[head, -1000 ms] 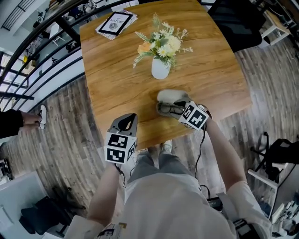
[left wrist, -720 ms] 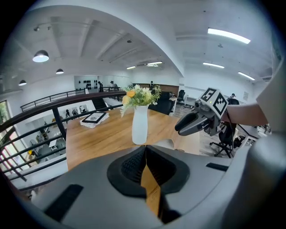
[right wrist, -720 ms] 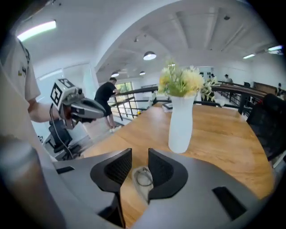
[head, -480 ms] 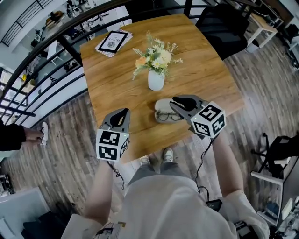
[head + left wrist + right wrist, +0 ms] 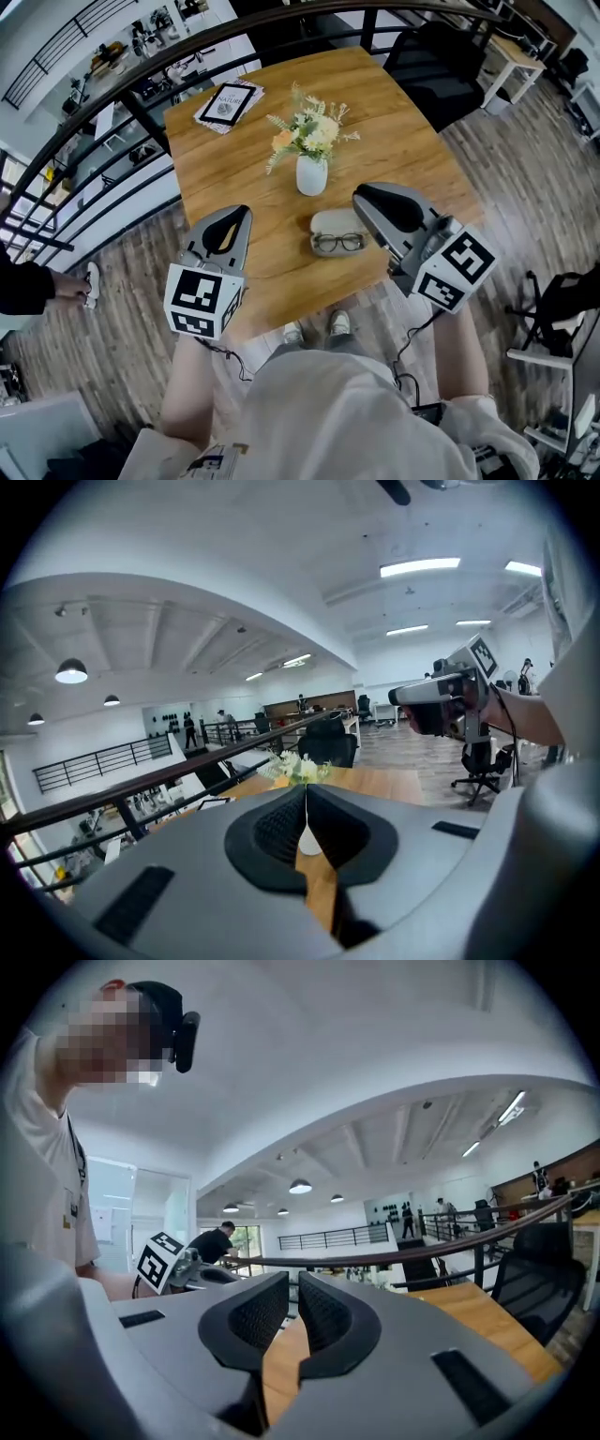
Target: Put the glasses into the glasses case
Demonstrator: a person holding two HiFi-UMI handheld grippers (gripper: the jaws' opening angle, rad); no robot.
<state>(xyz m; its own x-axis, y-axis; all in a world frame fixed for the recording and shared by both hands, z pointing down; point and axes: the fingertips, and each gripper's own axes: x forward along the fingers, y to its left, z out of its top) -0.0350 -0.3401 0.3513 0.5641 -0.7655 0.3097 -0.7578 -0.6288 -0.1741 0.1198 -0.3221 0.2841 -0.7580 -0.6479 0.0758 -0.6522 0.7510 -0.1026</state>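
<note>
Dark-framed glasses (image 5: 339,243) lie in the front half of an open grey glasses case (image 5: 334,222) on the wooden table (image 5: 412,141), near its front edge. Both grippers hang high above the table, apart from the case. My left gripper (image 5: 236,212) (image 5: 306,794) is left of the case, its pads touching, with nothing between them. My right gripper (image 5: 367,194) (image 5: 292,1288) is right of the case and points level; its jaws are closing, a narrow gap still shows and nothing is in it. Each gripper view looks out over the room, not at the glasses.
A white vase of flowers (image 5: 310,173) stands just behind the case. A magazine (image 5: 229,101) lies at the table's far left corner. A black chair (image 5: 436,61) stands at the far right, a railing (image 5: 112,89) runs along the left, and a person's arm (image 5: 23,286) shows there.
Both grippers have risen well above the table. The right one has left the glasses at the case, turned up to level, and its jaws have narrowed. The glasses now lie uncovered.
</note>
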